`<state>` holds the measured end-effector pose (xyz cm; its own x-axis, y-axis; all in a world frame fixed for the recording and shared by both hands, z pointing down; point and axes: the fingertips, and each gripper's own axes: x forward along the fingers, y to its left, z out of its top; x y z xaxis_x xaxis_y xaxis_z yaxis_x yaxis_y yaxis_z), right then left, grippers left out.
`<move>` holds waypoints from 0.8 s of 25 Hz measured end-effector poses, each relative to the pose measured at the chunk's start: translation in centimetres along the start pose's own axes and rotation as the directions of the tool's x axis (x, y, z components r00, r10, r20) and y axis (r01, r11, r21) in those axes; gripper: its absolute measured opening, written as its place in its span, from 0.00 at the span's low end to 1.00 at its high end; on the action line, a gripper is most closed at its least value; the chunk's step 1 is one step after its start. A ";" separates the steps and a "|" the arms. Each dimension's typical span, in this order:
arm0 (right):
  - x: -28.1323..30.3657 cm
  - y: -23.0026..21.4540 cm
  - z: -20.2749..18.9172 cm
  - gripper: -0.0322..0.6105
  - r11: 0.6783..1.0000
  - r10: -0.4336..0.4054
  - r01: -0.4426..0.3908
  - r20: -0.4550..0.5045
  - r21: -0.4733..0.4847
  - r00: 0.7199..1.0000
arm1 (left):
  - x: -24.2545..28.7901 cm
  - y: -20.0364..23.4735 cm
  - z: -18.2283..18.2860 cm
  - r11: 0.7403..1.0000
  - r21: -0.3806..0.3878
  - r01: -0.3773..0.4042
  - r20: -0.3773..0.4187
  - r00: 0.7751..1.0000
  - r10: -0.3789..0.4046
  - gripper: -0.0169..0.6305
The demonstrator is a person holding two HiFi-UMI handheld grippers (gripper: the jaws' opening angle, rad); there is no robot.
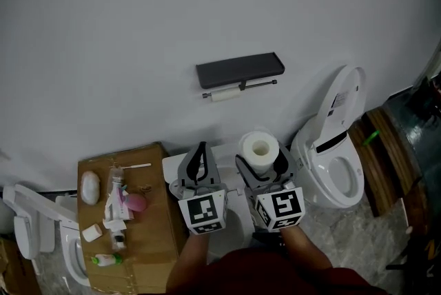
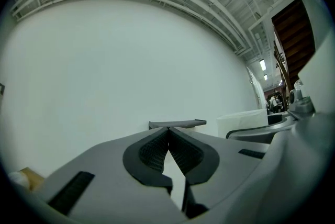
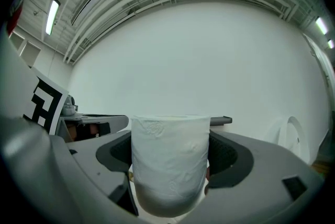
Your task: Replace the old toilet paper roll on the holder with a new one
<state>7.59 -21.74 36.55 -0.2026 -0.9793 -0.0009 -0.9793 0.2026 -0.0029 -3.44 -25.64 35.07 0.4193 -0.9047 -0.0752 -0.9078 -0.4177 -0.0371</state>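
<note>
A full white new roll (image 3: 170,163), embossed and with an open core, is held upright between the wide-set jaws of the right gripper (image 1: 262,164), apart from the wall holder (image 1: 240,70). The left gripper (image 2: 168,133) is closed on nothing. The old roll (image 1: 225,95) is seen thin on the bar; paper amount unreadable. The new roll's base is hidden by the jaws.
</note>
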 end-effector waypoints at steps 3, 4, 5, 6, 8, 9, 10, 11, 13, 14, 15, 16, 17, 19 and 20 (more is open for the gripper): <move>2.3 -2.1 -0.2 0.64 1.000 0.015 -0.015 -0.005 0.005 1.000 | 3.0 -0.4 -0.4 1.000 0.005 -0.014 -0.007 1.000 0.015 0.05; 2.9 -2.6 -0.4 0.64 1.000 0.019 -0.019 -0.007 0.008 1.000 | 3.8 -0.5 -0.6 1.000 0.008 -0.018 -0.010 1.000 0.018 0.05; 3.5 -3.1 -0.5 0.64 1.000 0.022 -0.022 -0.010 0.011 1.000 | 4.5 -0.6 -0.8 1.000 0.012 -0.020 -0.014 1.000 0.020 0.05; 4.1 -3.5 -0.7 0.64 1.000 0.026 -0.026 -0.011 0.015 1.000 | 5.3 -0.7 -1.0 1.000 0.017 -0.022 -0.018 1.000 0.022 0.05; 5.3 -4.3 -1.0 0.64 0.999 0.033 -0.032 -0.014 0.020 0.999 | 6.6 -0.7 -1.5 0.999 0.024 -0.026 -0.025 0.999 0.027 0.05; 5.8 -4.7 -1.2 0.64 0.999 0.036 -0.036 -0.015 0.022 0.999 | 7.3 -0.7 -1.7 0.999 0.026 -0.028 -0.027 0.999 0.029 0.05; 6.3 -5.0 -1.3 0.64 0.999 0.039 -0.039 -0.017 0.024 0.999 | 7.9 -0.7 -1.8 0.999 0.025 -0.030 -0.028 0.999 0.031 0.05; 6.8 -5.3 -1.5 0.64 0.999 0.041 -0.041 -0.019 0.026 0.999 | 8.4 -0.7 -2.0 0.999 0.020 -0.032 -0.027 0.999 0.032 0.05; 7.6 -5.8 -1.8 0.64 0.999 0.045 -0.044 -0.024 0.031 0.999 | 9.4 -0.6 -2.4 0.999 0.017 -0.035 -0.036 0.999 0.035 0.05; 8.0 -6.0 -1.8 0.64 0.998 0.046 -0.045 -0.026 0.032 0.999 | 9.8 -0.6 -2.7 0.999 0.019 -0.035 -0.044 0.998 0.036 0.05; 8.3 -6.2 -1.9 0.64 0.998 0.046 -0.045 -0.028 0.034 0.999 | 10.2 -0.6 -2.9 0.999 0.020 -0.036 -0.049 0.998 0.037 0.05; 8.6 -6.4 -2.0 0.64 0.998 0.046 -0.045 -0.029 0.035 0.999 | 10.7 -0.6 -3.1 0.999 0.021 -0.036 -0.052 0.998 0.037 0.05; 8.9 -6.6 -2.1 0.64 0.998 0.046 -0.044 -0.030 0.036 0.999 | 11.1 -0.6 -3.3 0.999 0.021 -0.035 -0.054 0.998 0.036 0.05; 9.5 -7.0 -2.5 0.64 0.998 0.043 -0.041 -0.035 0.041 0.998 | 11.7 -0.7 -3.7 0.999 0.024 -0.032 -0.059 0.998 0.033 0.05; 9.7 -7.2 -2.7 0.64 0.998 0.041 -0.039 -0.038 0.043 0.998 | 12.0 -0.7 -3.9 0.999 0.024 -0.031 -0.063 0.998 0.033 0.05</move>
<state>12.62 -32.73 39.23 -0.2423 -0.9695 0.0366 -0.9695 0.2406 -0.0463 2.17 -36.54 38.07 0.3883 -0.9214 -0.0139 -0.9202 -0.3869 -0.0590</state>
